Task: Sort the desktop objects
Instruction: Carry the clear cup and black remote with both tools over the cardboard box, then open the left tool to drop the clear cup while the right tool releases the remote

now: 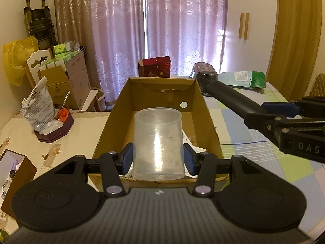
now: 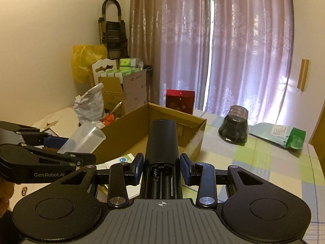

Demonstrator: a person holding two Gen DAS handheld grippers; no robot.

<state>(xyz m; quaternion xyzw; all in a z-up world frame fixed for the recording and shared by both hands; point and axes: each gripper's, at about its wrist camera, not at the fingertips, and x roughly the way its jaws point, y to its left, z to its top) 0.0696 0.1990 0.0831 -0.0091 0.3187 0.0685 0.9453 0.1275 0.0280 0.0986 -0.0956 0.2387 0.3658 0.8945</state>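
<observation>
Grippers clamped: you're holding clear plastic cup point(image 1: 158, 142) left, black remote with open battery bay point(image 2: 161, 154) right, over brown cardboard box point(image 1: 113, 122); lowering in next.

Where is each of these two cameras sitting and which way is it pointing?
Left wrist: on the left gripper, looking along its fingers at the clear cup it grips, over the cardboard box, toward the curtains; the right gripper enters from the right.
Right wrist: on the right gripper, looking along the black remote it grips, battery bay open toward the camera; the left gripper with the cup shows at left.
Shared: box, cup, remote, red box, curtains.
</observation>
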